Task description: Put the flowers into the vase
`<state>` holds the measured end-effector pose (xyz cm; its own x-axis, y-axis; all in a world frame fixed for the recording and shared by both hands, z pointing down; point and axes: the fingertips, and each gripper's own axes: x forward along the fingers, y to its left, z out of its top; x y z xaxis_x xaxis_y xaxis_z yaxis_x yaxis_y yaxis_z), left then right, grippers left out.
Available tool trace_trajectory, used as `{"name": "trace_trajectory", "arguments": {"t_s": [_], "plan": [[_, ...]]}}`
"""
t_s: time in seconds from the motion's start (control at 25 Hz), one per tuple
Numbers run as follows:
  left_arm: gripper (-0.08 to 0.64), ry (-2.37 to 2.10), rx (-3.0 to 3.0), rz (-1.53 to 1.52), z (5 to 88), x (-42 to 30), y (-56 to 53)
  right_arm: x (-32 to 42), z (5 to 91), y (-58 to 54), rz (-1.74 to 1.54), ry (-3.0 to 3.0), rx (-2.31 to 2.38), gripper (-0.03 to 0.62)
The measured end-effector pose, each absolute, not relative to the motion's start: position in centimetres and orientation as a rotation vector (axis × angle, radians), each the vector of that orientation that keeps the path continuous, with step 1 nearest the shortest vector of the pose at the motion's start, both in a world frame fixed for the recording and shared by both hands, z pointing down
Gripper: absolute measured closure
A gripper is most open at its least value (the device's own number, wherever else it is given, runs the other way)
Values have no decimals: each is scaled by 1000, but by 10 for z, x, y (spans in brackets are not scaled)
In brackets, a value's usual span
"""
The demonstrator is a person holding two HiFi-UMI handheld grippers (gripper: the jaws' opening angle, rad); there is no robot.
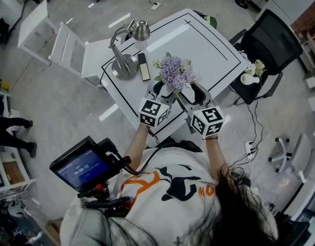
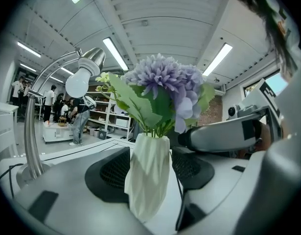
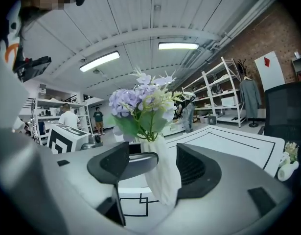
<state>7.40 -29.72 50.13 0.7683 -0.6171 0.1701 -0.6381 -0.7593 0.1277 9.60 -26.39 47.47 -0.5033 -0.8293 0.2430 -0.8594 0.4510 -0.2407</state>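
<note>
A white twisted vase [image 2: 149, 175] stands on the white table [image 1: 208, 45] with purple flowers [image 1: 175, 72] and green leaves in it. In the head view both grippers reach to it from the near edge. My left gripper [image 1: 162, 90] has its jaws on either side of the vase, and the pads stand off it. My right gripper [image 1: 193, 92] comes from the right, jaws wide, with the vase [image 3: 162, 177] between them. In the right gripper view one finger of the left gripper [image 3: 135, 161] crosses in front of the vase. The bouquet [image 3: 140, 102] rises above both pairs of jaws.
A chrome desk lamp [image 1: 125, 60] and a black bar-shaped object [image 1: 144, 66] sit on the table to the left of the vase. A black office chair [image 1: 272, 50] on the right carries a small vase of flowers [image 1: 251, 75]. A white chair [image 1: 70, 50] stands on the left.
</note>
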Motion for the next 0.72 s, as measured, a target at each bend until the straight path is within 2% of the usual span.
{"name": "trace_trajectory", "arguments": {"t_s": [0.36,0.72], "plan": [[276,-1090,2722,189,508,61,-292,111,481,-249,585,-2628,1530,302],[278,-1194,2679,175,500,45,-236,110,476,-205,582,-2701,1479,302]]}}
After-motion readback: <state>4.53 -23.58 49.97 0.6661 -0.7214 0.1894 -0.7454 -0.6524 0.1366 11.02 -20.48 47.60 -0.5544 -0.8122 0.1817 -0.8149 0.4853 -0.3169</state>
